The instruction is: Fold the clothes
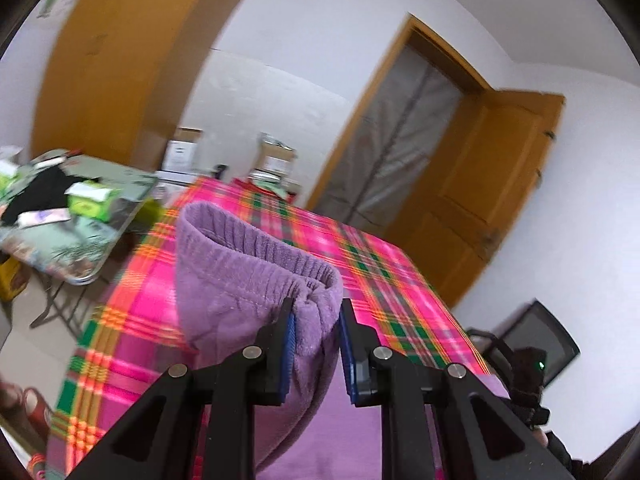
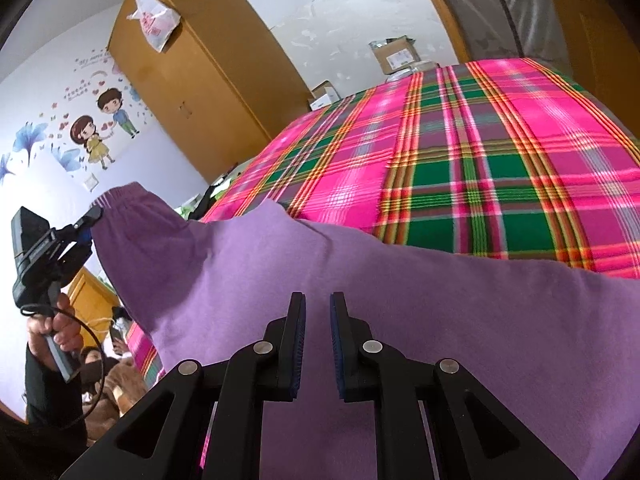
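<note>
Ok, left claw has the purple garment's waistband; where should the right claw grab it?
Probably the free end of the ribbed waistband, opposite the left claw. That hem is thick, open and lifted off the plaid bedspread, so the right claw can come in sideways over its edge.

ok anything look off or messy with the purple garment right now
Nothing damaged. The purple garment hangs lopsided: the left gripper pinches its ribbed waistband up off the plaid sheet, while the right gripper jaws look empty.
</note>
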Available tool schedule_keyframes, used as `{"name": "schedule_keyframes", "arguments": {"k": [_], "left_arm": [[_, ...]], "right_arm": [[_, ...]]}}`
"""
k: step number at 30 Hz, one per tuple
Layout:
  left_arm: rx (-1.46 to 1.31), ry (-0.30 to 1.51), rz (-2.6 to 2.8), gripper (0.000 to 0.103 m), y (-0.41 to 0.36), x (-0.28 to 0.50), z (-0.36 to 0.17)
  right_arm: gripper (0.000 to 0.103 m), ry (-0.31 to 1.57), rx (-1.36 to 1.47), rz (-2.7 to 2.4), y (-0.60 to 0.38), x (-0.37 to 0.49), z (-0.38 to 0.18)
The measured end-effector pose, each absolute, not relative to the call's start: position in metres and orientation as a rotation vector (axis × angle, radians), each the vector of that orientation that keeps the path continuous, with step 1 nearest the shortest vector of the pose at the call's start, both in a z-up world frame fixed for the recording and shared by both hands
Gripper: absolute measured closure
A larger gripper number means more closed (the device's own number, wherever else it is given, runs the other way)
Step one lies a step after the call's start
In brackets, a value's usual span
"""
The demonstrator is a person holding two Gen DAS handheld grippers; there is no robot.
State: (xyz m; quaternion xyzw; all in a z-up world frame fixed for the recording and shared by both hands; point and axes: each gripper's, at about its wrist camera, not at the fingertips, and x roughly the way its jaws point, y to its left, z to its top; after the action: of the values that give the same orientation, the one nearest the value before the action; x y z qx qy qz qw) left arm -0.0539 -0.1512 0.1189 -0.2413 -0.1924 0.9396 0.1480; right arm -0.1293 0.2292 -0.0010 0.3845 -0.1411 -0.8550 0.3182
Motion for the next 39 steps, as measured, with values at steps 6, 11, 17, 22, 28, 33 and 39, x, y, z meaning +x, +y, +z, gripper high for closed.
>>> {"name": "schedule_keyframes", "arguments": {"k": [6,11,17,22,28,33,39], "left_arm": [[-0.757,-0.422,2.544,0.082,-0.090,-0.070,0.112],[-0.855,-0.315,2.410,0.082,-0.042,-0.078,0.087],[-1.003,-0.249,2.279,0.082,-0.012,-0.081,0.040],[-1.039,-0.220,2.251,0.082,-0.009,-0.075,0.023],[-0.978,-0.176,2.251,0.082,-0.011,-0.058,0.034],[-1.011,-0.175,2.197,0.082,-0.011,-0.054,0.024],[-1.015,-0.210,2.209,0.077,-0.016,-0.045,0.028]], "right_arm": [[0.089,-0.401,1.009,-2.263,0.240,-0.127,-0.001],[0.089,-0.419,1.014,-2.278,0.248,-0.127,-0.002],[0.089,-0.435,1.030,-2.282,0.254,-0.128,-0.004],[0.089,-0.429,1.040,-2.267,0.250,-0.129,-0.006],[0.089,-0.429,1.021,-2.225,0.241,-0.130,0.000],[0.077,-0.448,0.992,-2.139,0.227,-0.137,0.008],[0.064,-0.439,1.022,-2.083,0.210,-0.145,0.005]]}}
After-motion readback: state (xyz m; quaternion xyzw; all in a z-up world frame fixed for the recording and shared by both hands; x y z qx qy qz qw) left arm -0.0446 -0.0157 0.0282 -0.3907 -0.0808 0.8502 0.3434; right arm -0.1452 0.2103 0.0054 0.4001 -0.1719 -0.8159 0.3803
